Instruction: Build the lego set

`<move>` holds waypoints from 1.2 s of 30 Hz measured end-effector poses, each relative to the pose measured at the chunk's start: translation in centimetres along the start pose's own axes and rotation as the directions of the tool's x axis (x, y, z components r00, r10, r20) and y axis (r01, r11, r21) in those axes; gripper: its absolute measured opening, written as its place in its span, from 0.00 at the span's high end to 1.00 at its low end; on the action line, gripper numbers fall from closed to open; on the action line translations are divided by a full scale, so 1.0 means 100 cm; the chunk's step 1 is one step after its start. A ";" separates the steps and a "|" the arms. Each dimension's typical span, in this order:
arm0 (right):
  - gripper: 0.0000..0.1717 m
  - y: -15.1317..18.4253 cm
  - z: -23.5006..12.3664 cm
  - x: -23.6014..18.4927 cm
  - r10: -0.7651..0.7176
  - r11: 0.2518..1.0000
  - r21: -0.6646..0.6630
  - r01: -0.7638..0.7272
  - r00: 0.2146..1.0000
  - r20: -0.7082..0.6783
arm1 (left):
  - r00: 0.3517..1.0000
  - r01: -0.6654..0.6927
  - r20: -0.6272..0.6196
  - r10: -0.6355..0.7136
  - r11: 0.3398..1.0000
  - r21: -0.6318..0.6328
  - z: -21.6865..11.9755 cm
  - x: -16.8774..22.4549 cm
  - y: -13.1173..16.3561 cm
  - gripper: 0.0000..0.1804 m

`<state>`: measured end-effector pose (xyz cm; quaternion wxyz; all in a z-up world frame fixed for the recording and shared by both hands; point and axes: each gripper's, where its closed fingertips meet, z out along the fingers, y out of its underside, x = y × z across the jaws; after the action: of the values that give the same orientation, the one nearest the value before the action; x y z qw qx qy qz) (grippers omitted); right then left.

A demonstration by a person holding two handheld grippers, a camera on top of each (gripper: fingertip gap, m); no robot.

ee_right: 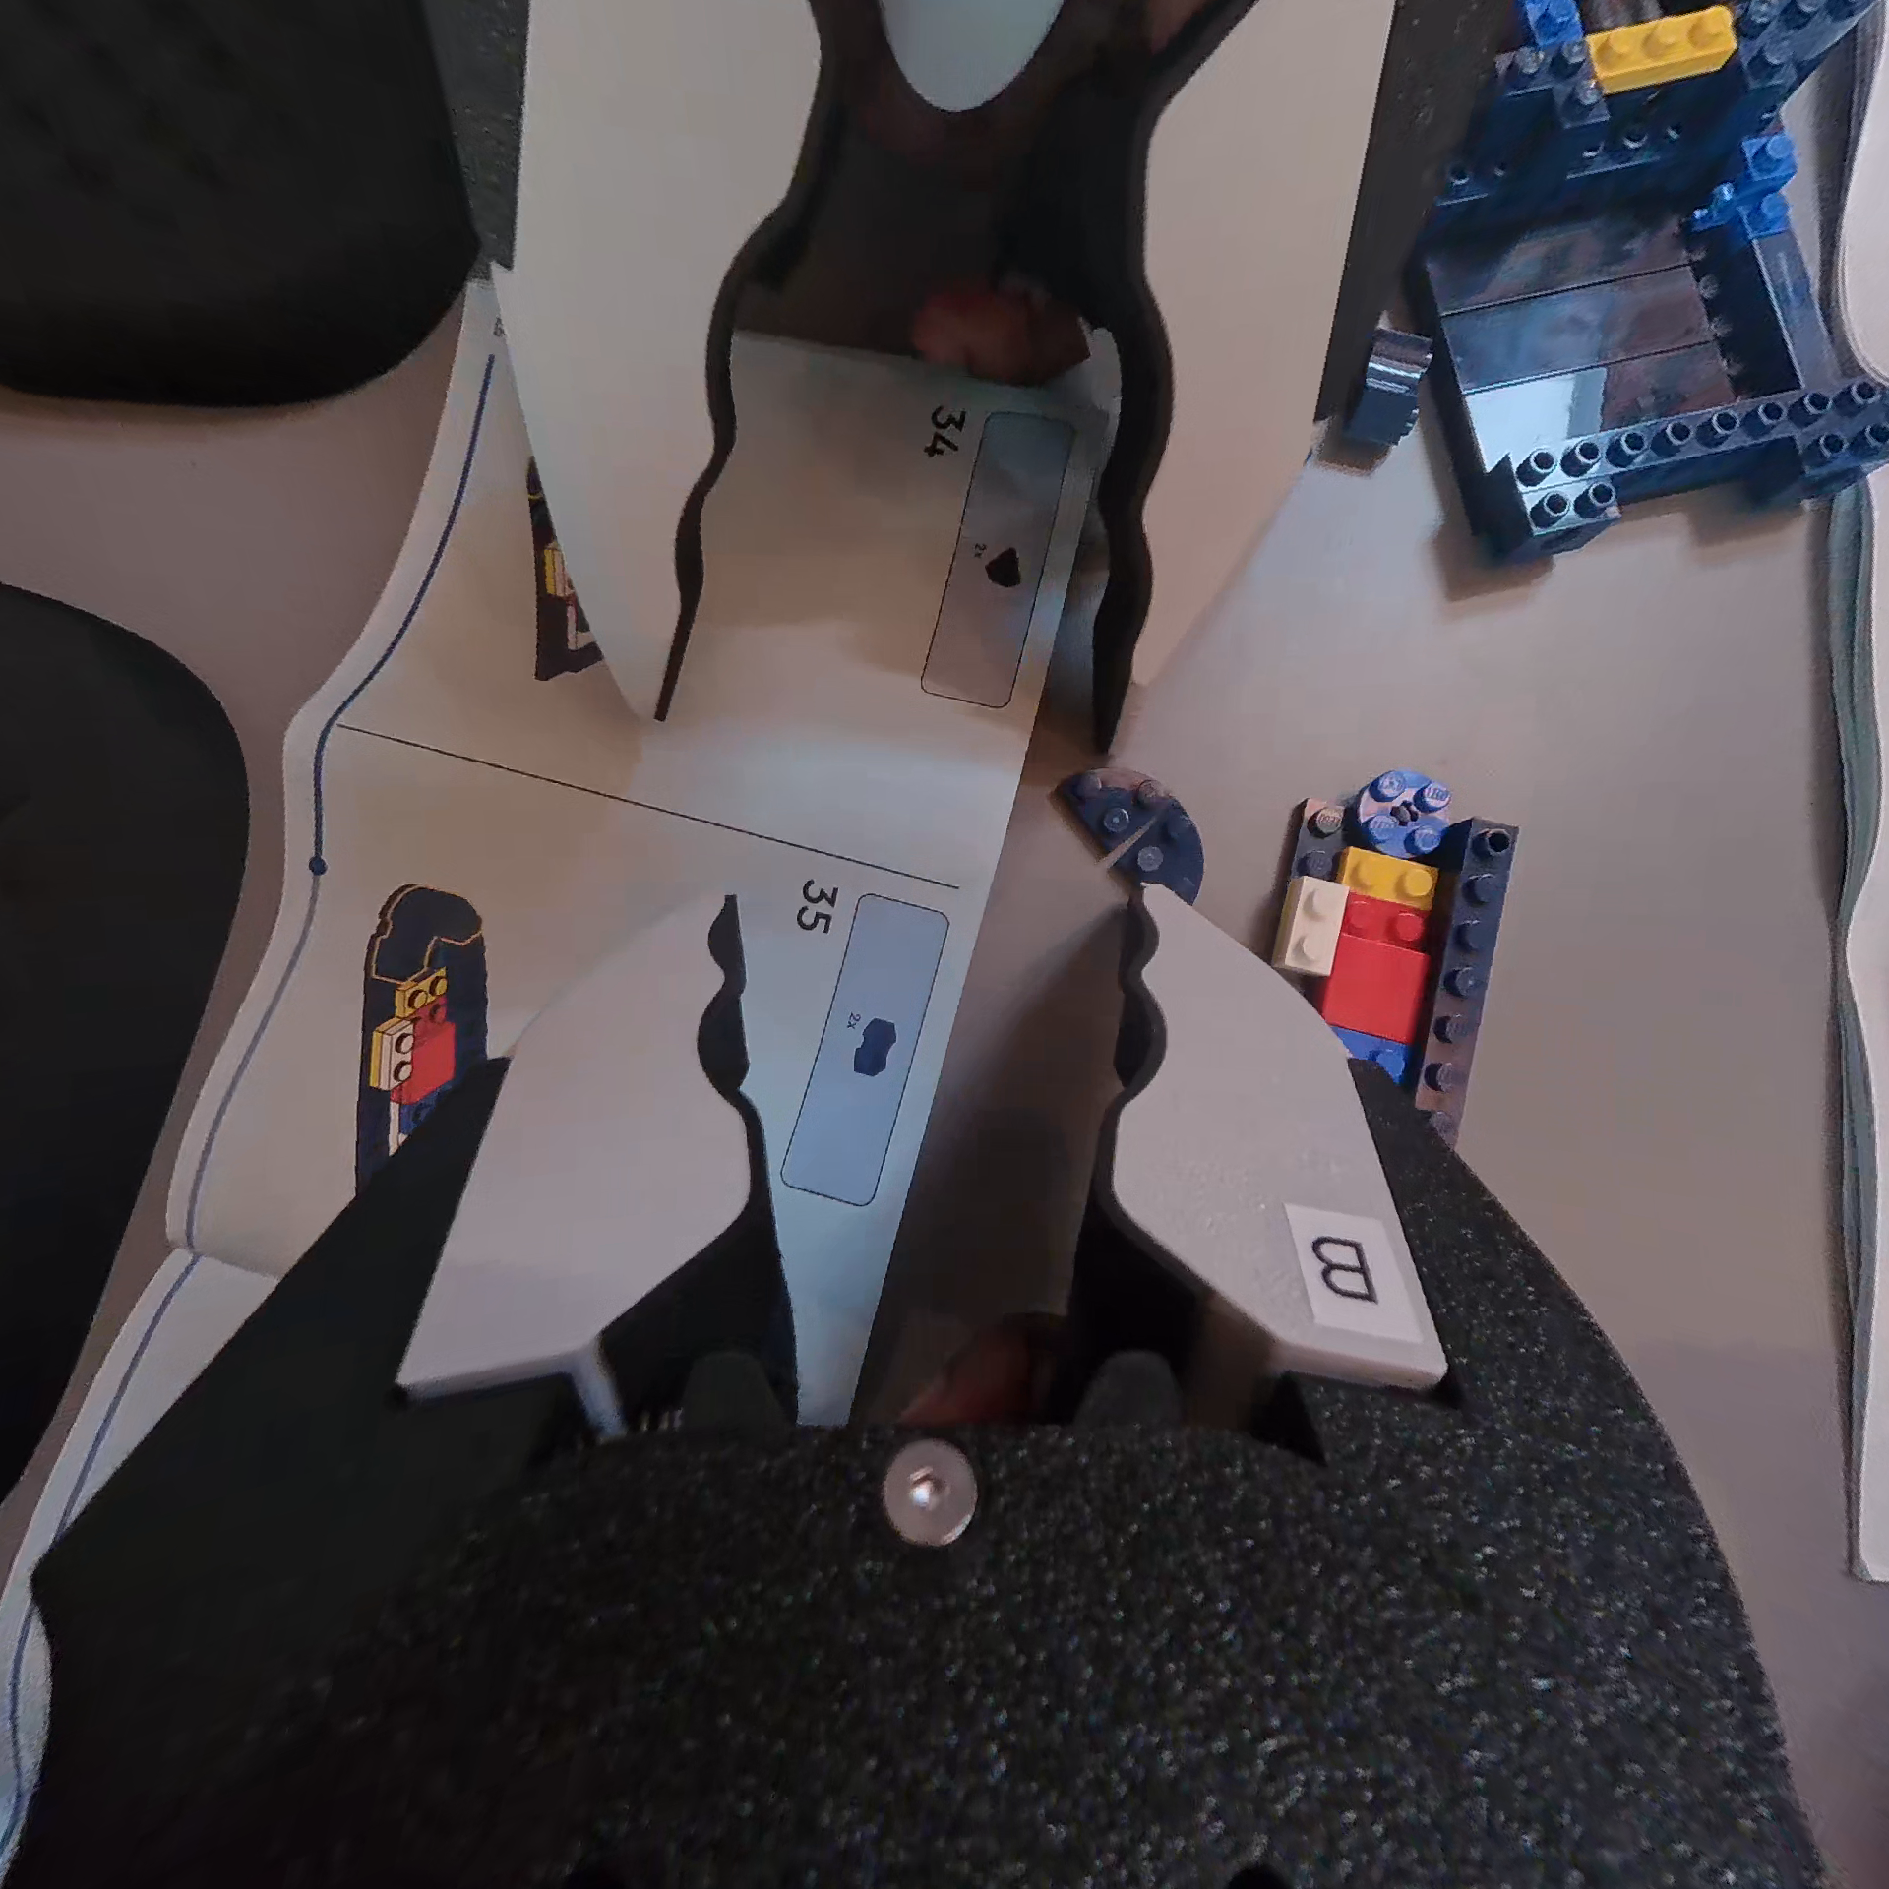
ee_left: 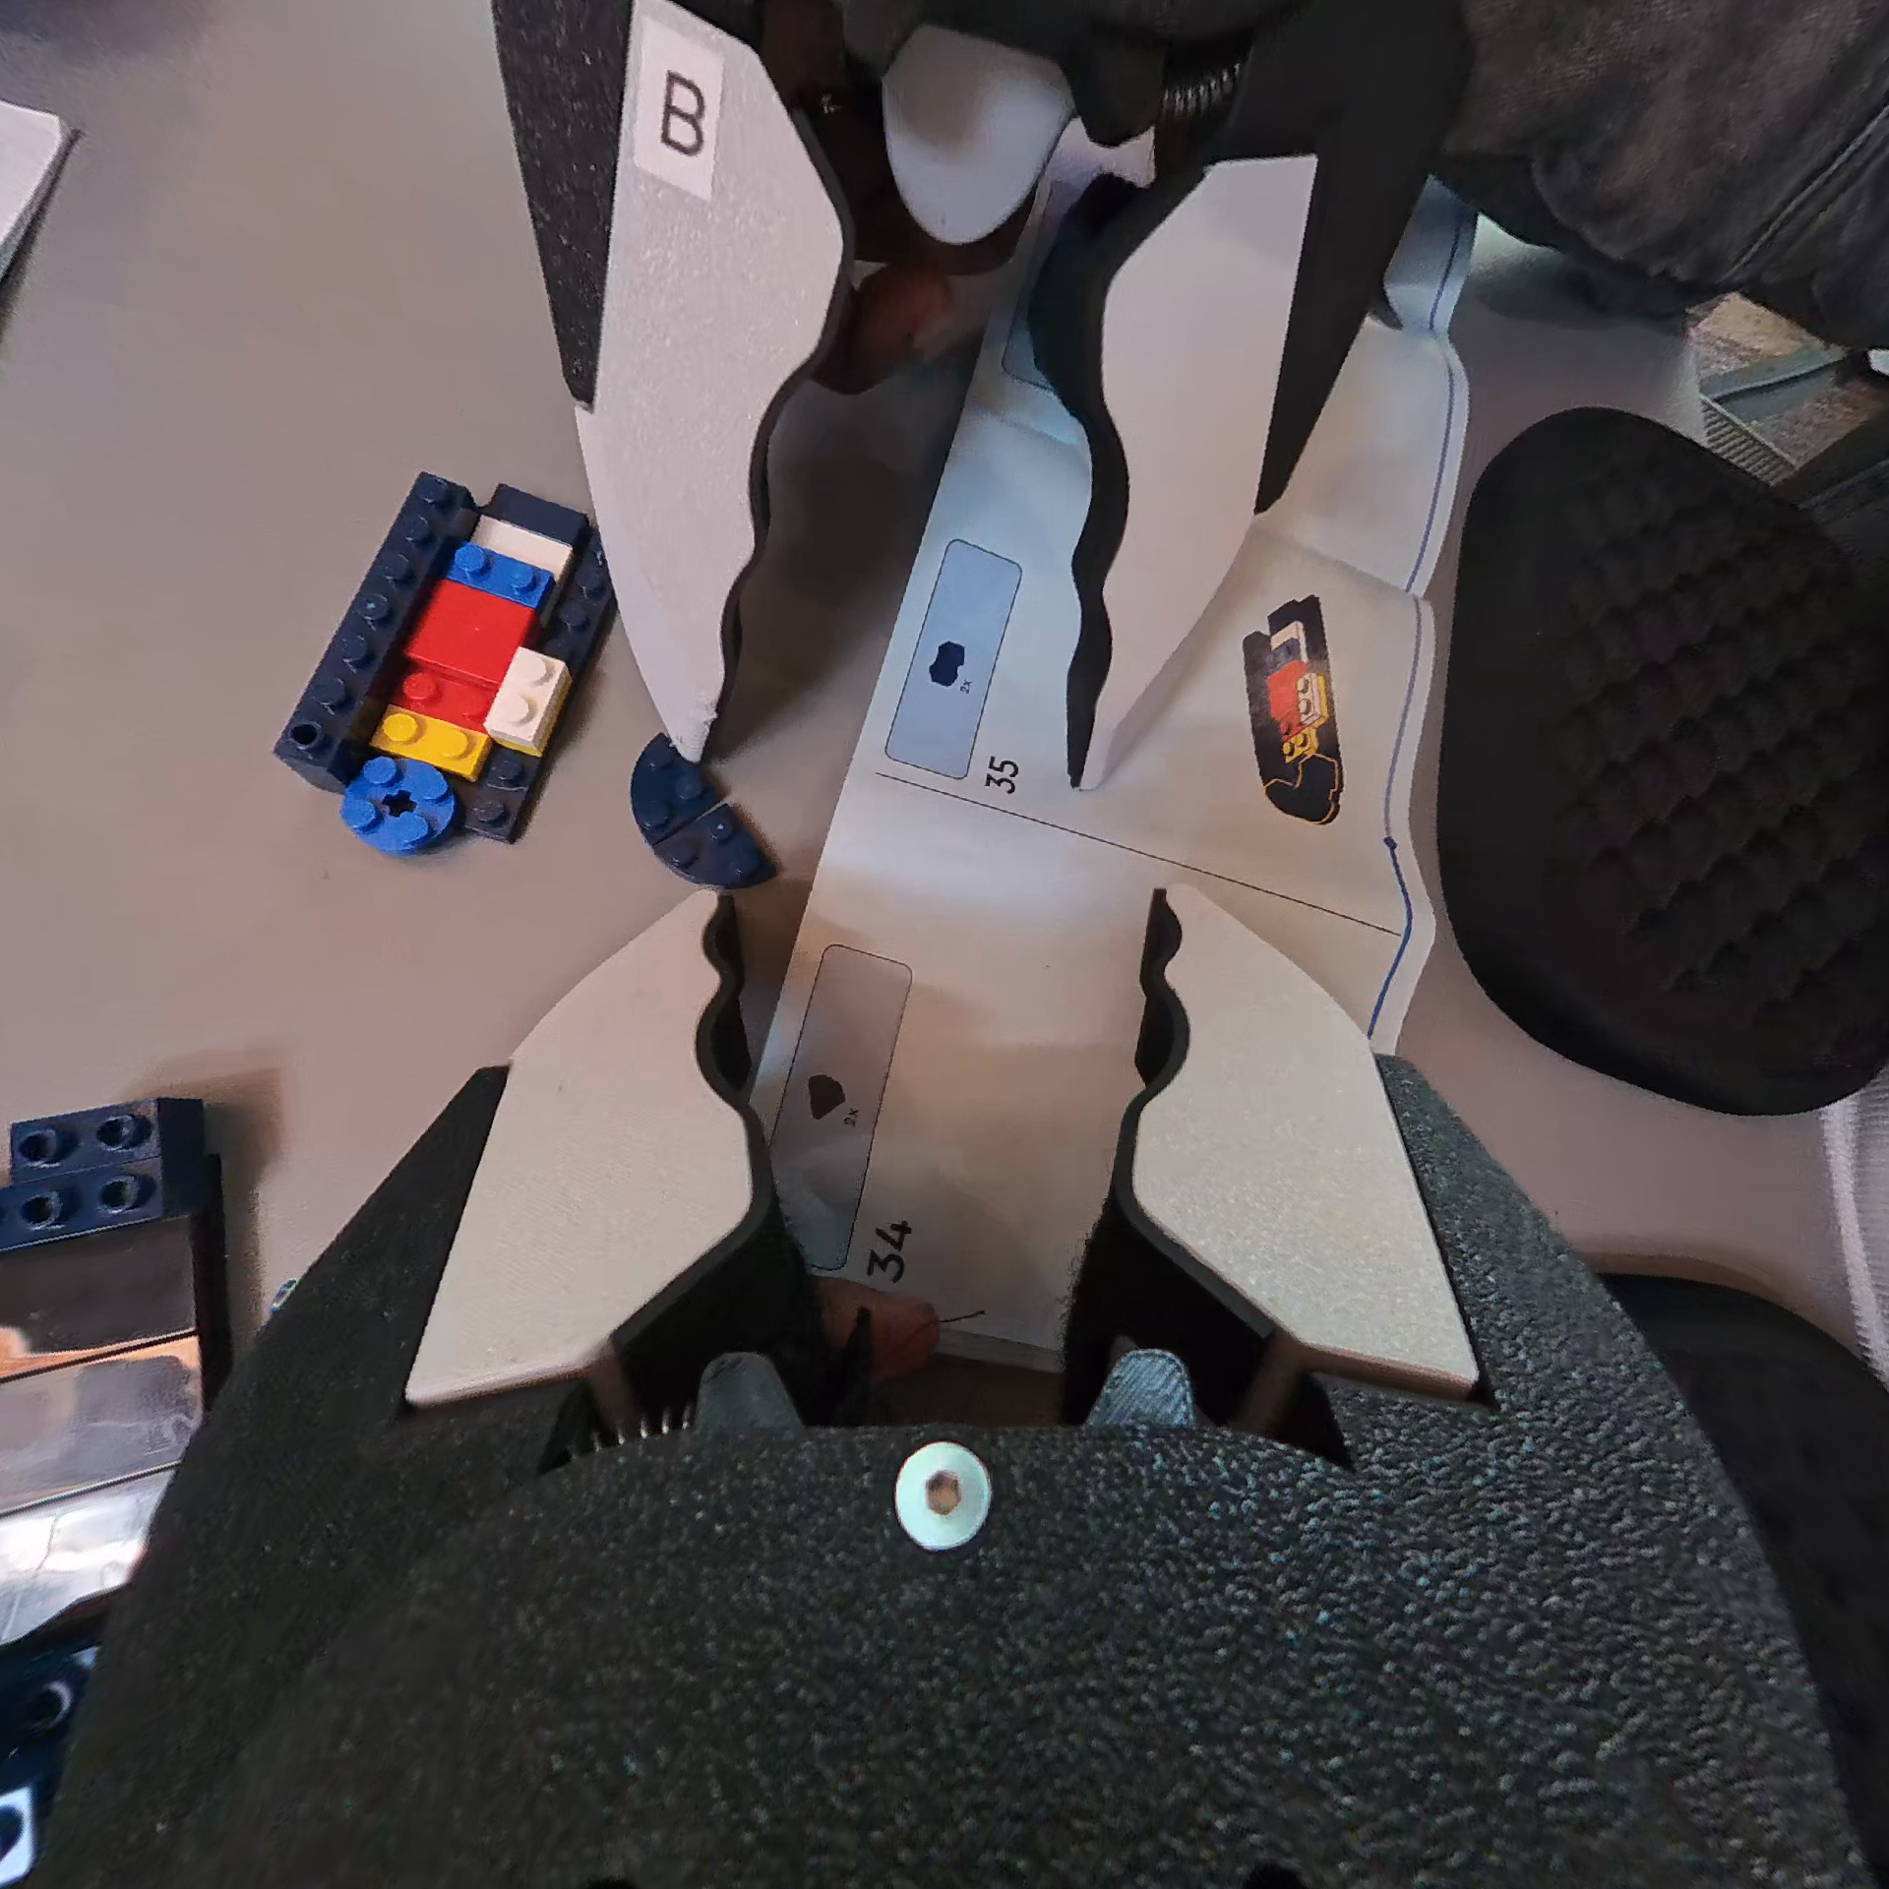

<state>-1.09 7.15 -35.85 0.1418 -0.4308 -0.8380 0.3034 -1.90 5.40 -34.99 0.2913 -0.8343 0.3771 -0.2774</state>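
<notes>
Left tool [ee_left: 935, 894]: jaws wide apart, nothing between them, hovering over the open instruction booklet [ee_left: 1073, 920] on the desk [ee_left: 204, 971]. Right tool [ee_right: 930, 905]: also spread and holding nothing, facing the left one across the booklet. Its right fingertip [ee_right: 1145, 905] sits at the edge of the two dark blue half-round plates [ee_right: 1135, 828], which lie on the desk just off the booklet's edge; contact unclear. Small multicolour brick build [ee_right: 1390, 951] at 3 o'clock of the plates in the right wrist view. Bigger dark blue brick structure [ee_right: 1656, 307] at 1 o'clock. Black textured pad [ee_left: 1656, 756] at 3 o'clock in the left wrist view.
</notes>
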 end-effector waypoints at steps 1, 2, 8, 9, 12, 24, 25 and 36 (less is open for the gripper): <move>0.58 0.000 0.000 0.000 -0.003 1.000 0.001 0.003 1.000 -0.001 | 1.000 0.003 -0.004 -0.003 1.000 0.004 0.000 0.000 -0.001 0.58; 0.58 -0.001 0.001 0.000 -0.006 1.000 0.003 0.006 1.000 -0.001 | 1.000 0.003 -0.007 -0.003 1.000 0.007 0.000 0.001 -0.001 0.58; 0.59 -0.001 0.000 0.001 -0.009 1.000 0.013 0.009 1.000 0.009 | 1.000 0.000 -0.013 0.000 1.000 -0.001 0.002 0.005 -0.001 0.58; 0.60 -0.002 -0.001 0.000 -0.010 1.000 0.017 0.010 1.000 0.010 | 1.000 -0.001 -0.018 0.001 1.000 -0.003 0.002 0.006 0.000 0.59; 0.62 -0.002 -0.001 -0.005 -0.012 1.000 0.024 0.011 0.999 0.031 | 1.000 -0.004 -0.030 0.004 1.000 -0.002 0.003 0.009 -0.001 0.58; 0.60 0.000 -0.001 0.002 0.001 1.000 0.023 -0.001 1.000 0.003 | 1.000 0.008 -0.027 -0.008 1.000 0.018 0.007 0.007 -0.005 0.59; 0.59 0.001 -0.002 0.004 0.002 1.000 0.018 -0.002 1.000 -0.003 | 1.000 0.010 -0.026 -0.009 1.000 0.018 0.008 0.007 -0.006 0.59; 0.58 0.002 -0.001 0.012 -0.011 1.000 0.016 0.011 1.000 -0.009 | 0.999 0.034 -0.010 -0.033 0.999 0.039 0.011 0.004 -0.011 0.59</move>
<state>-1.60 8.24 -35.88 0.1508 -0.4262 -0.8373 0.3075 -0.44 5.96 -34.88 0.3009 -0.8333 0.3590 -0.2936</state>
